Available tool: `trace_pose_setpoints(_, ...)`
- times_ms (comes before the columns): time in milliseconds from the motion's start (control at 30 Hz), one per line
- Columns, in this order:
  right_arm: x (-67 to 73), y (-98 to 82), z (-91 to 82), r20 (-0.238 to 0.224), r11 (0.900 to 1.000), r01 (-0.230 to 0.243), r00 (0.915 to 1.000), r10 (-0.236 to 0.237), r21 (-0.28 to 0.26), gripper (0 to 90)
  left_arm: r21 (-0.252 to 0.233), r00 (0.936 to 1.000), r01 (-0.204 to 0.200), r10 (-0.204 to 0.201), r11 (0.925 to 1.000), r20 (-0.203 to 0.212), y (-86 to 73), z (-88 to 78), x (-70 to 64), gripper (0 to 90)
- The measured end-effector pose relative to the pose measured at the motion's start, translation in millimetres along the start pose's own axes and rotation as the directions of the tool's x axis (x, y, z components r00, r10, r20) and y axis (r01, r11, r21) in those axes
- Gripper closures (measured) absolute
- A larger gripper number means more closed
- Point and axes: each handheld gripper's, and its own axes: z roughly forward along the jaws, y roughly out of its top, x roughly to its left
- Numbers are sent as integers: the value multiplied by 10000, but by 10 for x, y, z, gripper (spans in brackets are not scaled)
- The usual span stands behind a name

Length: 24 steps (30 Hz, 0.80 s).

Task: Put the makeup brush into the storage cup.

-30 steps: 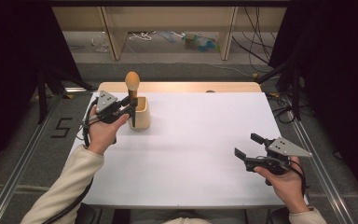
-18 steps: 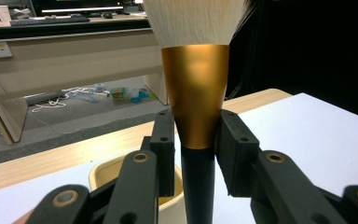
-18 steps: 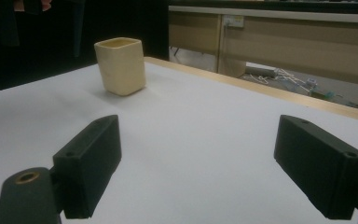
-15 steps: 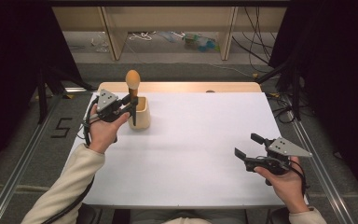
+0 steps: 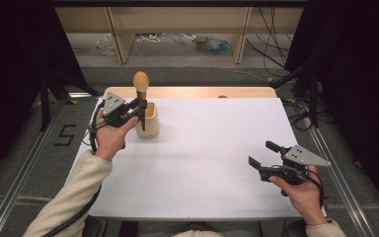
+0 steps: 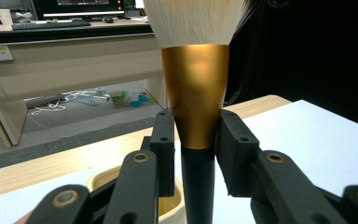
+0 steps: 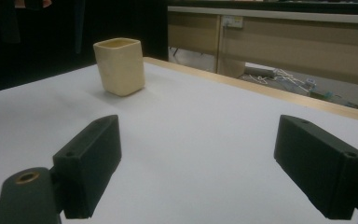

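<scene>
High view: left gripper [image 5: 137, 111] at ten o'clock on the white table [image 5: 212, 148], clamped on a makeup brush [image 5: 141, 94] held upright, bristles up, handle over the cream cup [image 5: 147, 119]. Left gripper view: pads [image 6: 235, 140] pinching the gold ferrule's base. Right gripper [image 5: 261, 159] at four o'clock, jaws wide apart, nothing between.

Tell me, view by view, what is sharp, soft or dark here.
High view: white table bright and sharp, its surroundings black. Left gripper view: gold brush lit and crisp, right background black. Right gripper view: near jaws slightly soft, cream cup clear.
</scene>
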Motion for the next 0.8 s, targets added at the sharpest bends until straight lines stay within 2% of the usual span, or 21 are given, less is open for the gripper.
trace_pose_setpoints(200, -2, -2, 3, 38, 10000, -10, 10000, 10, -14, 159, -53, 10000, 19, -20, 10000, -33, 16, 10, 1, 696)
trace_pose_setpoints(267, 3, -7, 14, 134, 9998, -17, 9999, 19, -196, 159, -70, 10000, 2, -2, 10000, -47, 20, 13, 2, 696)
trace_pose_setpoints(333, 2, -5, 10, 99, 9999, -32, 9999, 33, -141, 159, -83, 10000, 2, -3, 10000, -48, 24, 16, 1, 696)
trace_pose_setpoints(400, -6, 5, -15, -55, 9996, -6, 10000, 7, 284, 159, -97, 10000, 26, -26, 9999, -49, 28, 21, 0, 696)
trace_pose_setpoints(467, -2, -7, 7, 98, 10000, 10, 10000, -9, -82, 159, -110, 10000, 11, -11, 9999, -60, 33, 26, 1, 696)
trace_pose_setpoints(500, -5, -4, 3, 44, 10000, 35, 10000, -35, -11, 159, -110, 10000, 5, -6, 9999, -61, 36, 28, 3, 696)
trace_pose_setpoints(533, 0, -8, 13, 136, 9998, 10, 9999, -8, -182, 159, -113, 10000, -16, 15, 9999, -67, 39, 32, 5, 696)
trace_pose_setpoints(600, -7, -3, 1, -44, 10000, 23, 10000, -23, 20, 159, -119, 10000, -1, 1, 9999, -64, 40, 35, 4, 696)
trace_pose_setpoints(800, -4, -2, -1, -54, 10000, 8, 10000, -8, 14, 159, -189, 10000, 26, -28, 9998, -90, 55, 47, 6, 696)
